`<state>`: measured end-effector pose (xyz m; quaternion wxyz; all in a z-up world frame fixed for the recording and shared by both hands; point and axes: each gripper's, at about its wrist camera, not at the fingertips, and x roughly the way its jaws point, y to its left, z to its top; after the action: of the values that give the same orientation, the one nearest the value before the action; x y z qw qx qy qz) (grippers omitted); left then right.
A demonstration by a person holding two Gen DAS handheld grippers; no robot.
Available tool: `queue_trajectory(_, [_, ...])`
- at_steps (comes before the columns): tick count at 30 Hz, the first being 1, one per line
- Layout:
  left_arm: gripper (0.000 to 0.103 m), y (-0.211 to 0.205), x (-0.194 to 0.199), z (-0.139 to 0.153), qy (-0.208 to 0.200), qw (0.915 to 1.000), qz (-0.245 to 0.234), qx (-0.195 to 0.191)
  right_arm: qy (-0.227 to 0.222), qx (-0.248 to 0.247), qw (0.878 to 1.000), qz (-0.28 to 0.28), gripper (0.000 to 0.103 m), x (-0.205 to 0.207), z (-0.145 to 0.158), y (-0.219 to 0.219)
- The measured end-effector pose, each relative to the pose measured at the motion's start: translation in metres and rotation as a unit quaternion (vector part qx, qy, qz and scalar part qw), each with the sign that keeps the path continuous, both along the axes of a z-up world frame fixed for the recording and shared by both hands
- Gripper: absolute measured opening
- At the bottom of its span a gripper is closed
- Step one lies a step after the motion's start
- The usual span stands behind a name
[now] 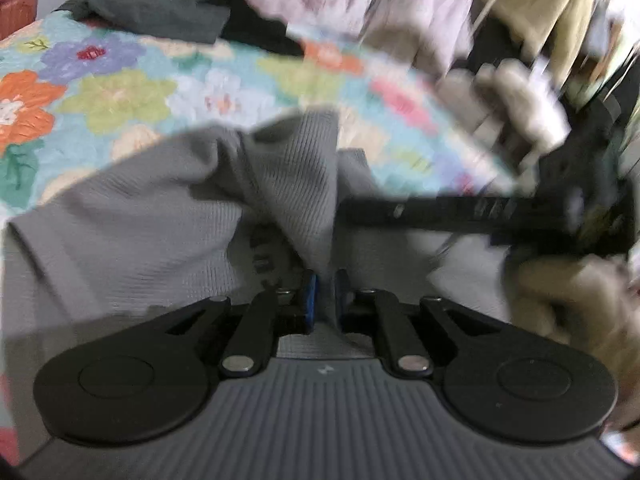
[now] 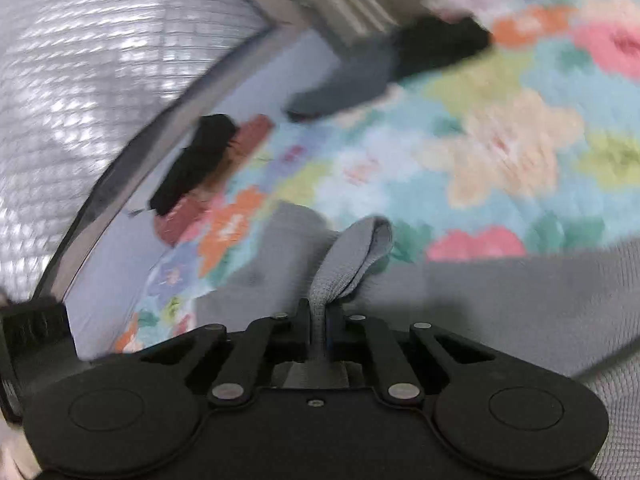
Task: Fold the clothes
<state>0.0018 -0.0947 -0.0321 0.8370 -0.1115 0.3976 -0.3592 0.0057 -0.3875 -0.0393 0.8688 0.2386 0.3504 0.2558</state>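
1. Jaws of the left gripper [image 1: 325, 300] pinch a raised fold of the grey garment [image 1: 132, 216].
2. Right gripper [image 2: 318, 320] jaws clamp a loop of it.
3. It lies on the floral bed [image 1: 120, 96], near its front edge.

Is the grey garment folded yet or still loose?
Still loose: the grey garment lies rumpled on the floral quilt, with bunched cloth pinched by the left gripper and right gripper.

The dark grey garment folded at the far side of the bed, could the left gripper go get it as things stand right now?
Probably not yet. The left gripper is shut on the grey knit garment, so it would have to let go first. The dark grey garment lies across the floral bedspread with nothing between.
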Motion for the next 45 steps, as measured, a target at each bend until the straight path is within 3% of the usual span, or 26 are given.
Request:
queue_trajectory(2, [0.042,0.028,-0.003,0.011,-0.003,0.9995,0.019,-0.025,-0.036,-0.005,0.999,0.034,0.01,-0.014,0.017,0.013])
queue_trajectory(5, [0.042,0.064,0.004,0.018,-0.002,0.9987,0.038,-0.033,-0.07,-0.039,0.991,0.107,0.01,-0.036,0.039,0.042])
queue_trajectory(8, [0.042,0.089,0.02,0.02,-0.004,0.9965,0.077,-0.032,-0.047,-0.104,0.977,0.18,0.01,-0.051,0.042,0.081])
queue_trajectory(10, [0.043,0.098,0.029,0.019,0.006,0.995,0.087,-0.048,-0.037,-0.111,0.97,0.211,0.01,-0.057,0.036,0.096])
queue_trajectory(12, [0.044,0.096,0.038,0.014,0.016,0.995,0.081,-0.056,-0.018,-0.109,0.97,0.217,0.01,-0.059,0.027,0.101])
queue_trajectory(17, [0.047,0.064,0.054,-0.003,0.003,0.9984,0.056,0.011,0.006,-0.093,0.972,0.215,0.01,-0.065,0.012,0.096])
queue_trajectory(25, [0.055,0.044,0.079,-0.027,0.057,0.996,0.061,-0.032,0.047,-0.088,0.963,0.249,0.01,-0.081,0.001,0.078])
queue_trajectory(27, [0.047,0.045,0.081,-0.031,0.061,0.9946,0.059,-0.061,0.055,-0.089,0.962,0.251,0.01,-0.086,0.0,0.072])
queue_trajectory(28, [0.018,0.045,0.08,-0.033,0.057,0.9937,0.057,-0.077,0.056,-0.086,0.963,0.251,0.01,-0.086,-0.001,0.069])
queue_trajectory(29, [0.007,0.046,0.079,-0.033,0.052,0.9933,0.059,-0.085,0.056,-0.083,0.963,0.249,0.01,-0.086,-0.002,0.067])
queue_trajectory(36, [0.007,0.064,0.07,-0.012,-0.032,0.9878,0.081,-0.129,0.047,-0.068,0.972,0.22,0.011,-0.081,0.004,0.058])
queue_trajectory(40, [0.007,0.073,0.067,-0.004,-0.087,0.9851,0.105,-0.104,0.049,-0.098,0.972,0.209,0.012,-0.074,-0.002,0.063])
queue_trajectory(43, [0.007,0.092,0.075,-0.014,-0.09,0.9811,0.132,-0.108,0.049,-0.14,0.968,0.201,0.011,-0.072,-0.006,0.072])
queue_trajectory(45, [0.007,0.105,0.078,-0.014,-0.079,0.9824,0.144,-0.089,0.048,-0.167,0.965,0.195,0.011,-0.071,-0.008,0.078])
